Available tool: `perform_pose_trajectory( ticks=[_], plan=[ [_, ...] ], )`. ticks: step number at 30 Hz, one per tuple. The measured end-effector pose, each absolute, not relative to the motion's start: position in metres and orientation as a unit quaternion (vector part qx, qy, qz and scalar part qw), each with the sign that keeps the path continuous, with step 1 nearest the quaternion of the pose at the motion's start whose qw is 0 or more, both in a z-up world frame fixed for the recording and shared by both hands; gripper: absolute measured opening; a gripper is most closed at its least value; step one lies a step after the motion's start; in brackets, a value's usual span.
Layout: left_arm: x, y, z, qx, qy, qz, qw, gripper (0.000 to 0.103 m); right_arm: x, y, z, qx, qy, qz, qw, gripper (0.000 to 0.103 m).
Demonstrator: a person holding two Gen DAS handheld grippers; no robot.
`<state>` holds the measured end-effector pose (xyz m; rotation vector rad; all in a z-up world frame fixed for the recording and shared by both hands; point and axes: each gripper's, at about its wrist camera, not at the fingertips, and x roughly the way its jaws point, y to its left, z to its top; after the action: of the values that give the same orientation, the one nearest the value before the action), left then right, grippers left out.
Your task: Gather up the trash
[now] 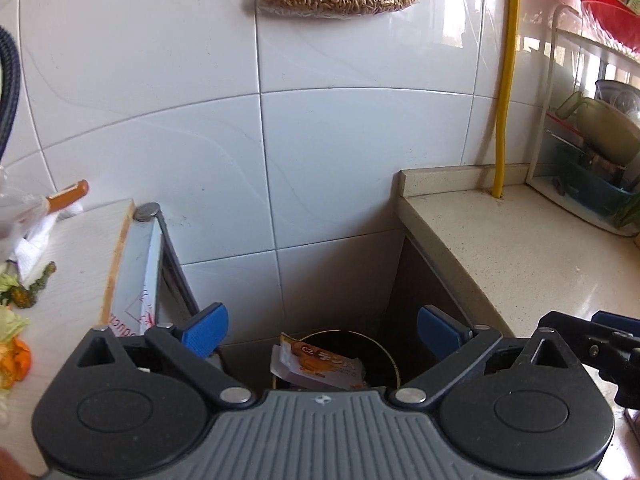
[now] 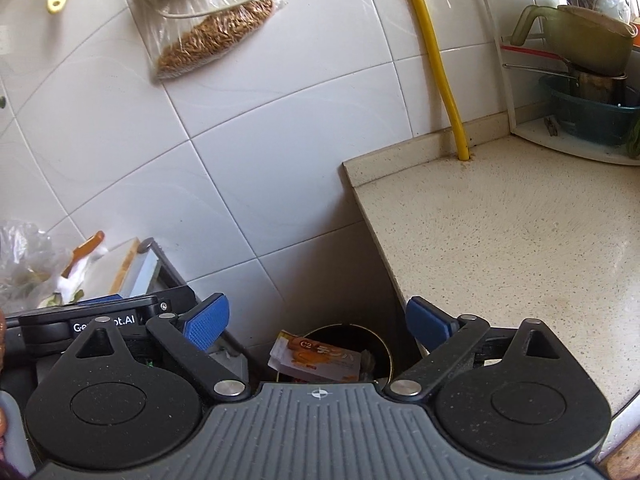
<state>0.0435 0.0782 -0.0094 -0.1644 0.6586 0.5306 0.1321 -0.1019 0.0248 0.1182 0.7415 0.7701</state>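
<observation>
Both tongs hang over the gap between two worktops, looking down at a round black bin (image 1: 344, 356) on the floor against the tiled wall. The left tongs (image 1: 322, 330) stand wide apart with nothing between the blue pads (image 1: 206, 330); the right tongs (image 2: 318, 326) are likewise spread and hold nothing. In the left view the right tongs' black body shows at 4 o'clock; in the right view the left tongs' body sits at 8 o'clock, just beside.

The bin lies at 6 o'clock in both views, straight below the open pads. An orange-and-white packet (image 1: 320, 366) lies in its mouth, tilted, one corner poking over the rim toward 9 o'clock; the same packet (image 2: 316, 358) reads "C2" in the right view.

At 9 o'clock in the left view a pale wooden board (image 1: 76, 264) carries more trash: crumpled white paper (image 1: 34, 246), green and orange peelings (image 1: 16, 320), and an orange-handled tool (image 1: 68, 196) near its far edge. A clear plastic bag (image 2: 24, 264) lies at that end in the right view.

At 3 o'clock runs a speckled worktop (image 2: 500, 248), with a yellow hose (image 2: 444, 80) going down through its back edge. A bag of grain (image 2: 212, 44) hangs on the wall at 11 o'clock in the right view. A rack with a green jug (image 2: 580, 36) and a teal basin (image 2: 596, 120) stands at 2 o'clock.
</observation>
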Motion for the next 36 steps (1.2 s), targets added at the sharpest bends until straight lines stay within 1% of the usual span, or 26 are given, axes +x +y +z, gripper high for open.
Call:
perform_pose_trajectory(
  ticks=[3, 5, 9, 17, 24, 36],
  plan=[
    [0.043, 0.068, -0.008, -0.063, 0.329, 0.266, 0.904, 0.102, 0.130, -0.107, 0.026, 0.057, 0.352, 0.374, 0.856, 0.099],
    [0.041, 0.063, -0.007, -0.058, 0.322, 0.269, 0.906, 0.102, 0.129, -0.110, 0.025, 0.059, 0.351, 0.376, 0.855, 0.099],
    [0.037, 0.061, -0.008, -0.082, 0.324, 0.256, 0.907, 0.102, 0.128, -0.118, 0.025, 0.061, 0.350, 0.377, 0.855, 0.100],
    [0.033, 0.057, -0.015, -0.097, 0.336, 0.262, 0.899, 0.102, 0.126, -0.124, 0.020, 0.047, 0.354, 0.362, 0.861, 0.102],
    [0.035, 0.054, -0.020, -0.102, 0.348, 0.256, 0.896, 0.102, 0.132, -0.121, 0.008, 0.039, 0.372, 0.344, 0.861, 0.102],
    [0.037, 0.060, -0.016, -0.118, 0.356, 0.244, 0.894, 0.100, 0.137, -0.114, 0.003, 0.041, 0.383, 0.352, 0.853, 0.102]
  ],
)
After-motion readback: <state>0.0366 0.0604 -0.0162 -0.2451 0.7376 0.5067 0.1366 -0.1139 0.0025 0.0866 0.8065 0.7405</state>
